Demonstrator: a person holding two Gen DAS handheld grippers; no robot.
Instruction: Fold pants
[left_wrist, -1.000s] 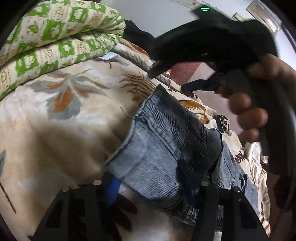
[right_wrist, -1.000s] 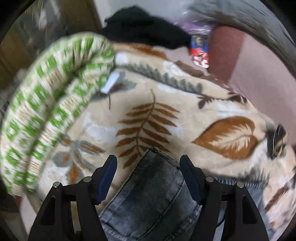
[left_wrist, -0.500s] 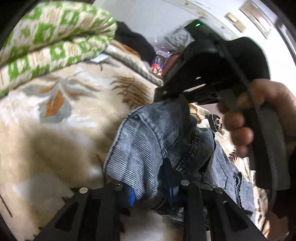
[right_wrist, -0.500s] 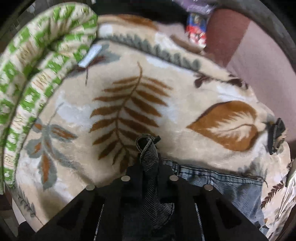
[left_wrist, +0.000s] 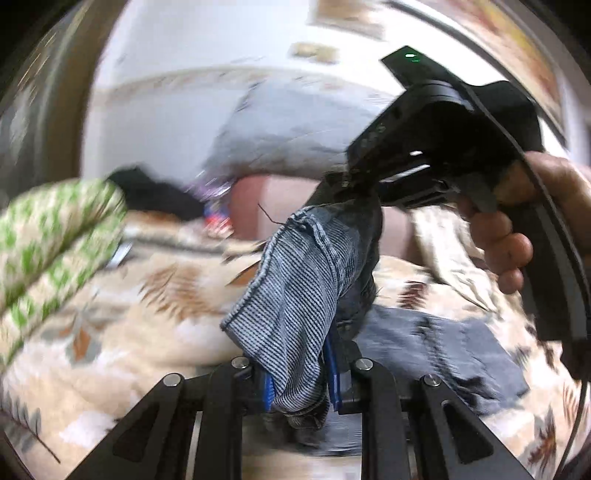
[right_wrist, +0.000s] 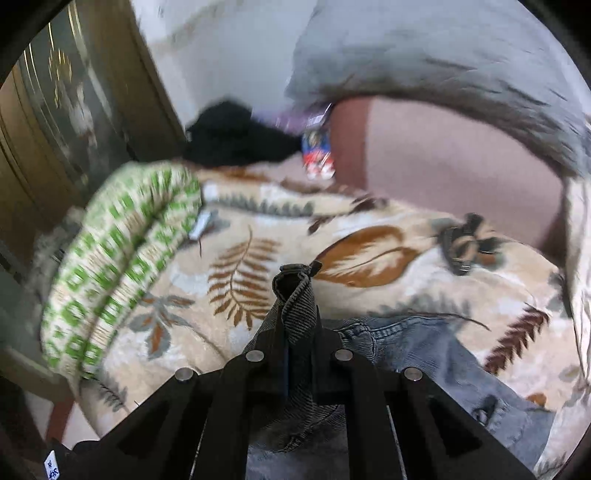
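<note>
Now that both jaws have just clamped the pants (left_wrist: 295, 295) hem, left gripper (left_wrist: 299, 384) and right gripper (right_wrist: 295, 354) lift it off the bed (right_wrist: 369, 295); fold starts.

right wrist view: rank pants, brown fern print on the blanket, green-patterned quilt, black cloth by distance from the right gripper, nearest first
1. pants: clamped in the right gripper, centre bottom.
2. brown fern print: on the blanket just beyond the pinched fabric, slightly left.
3. green-patterned quilt: folded along the left side; its near end may rival the fern, but the bulk lies farther.
4. black cloth: far end, upper centre-left.
</note>
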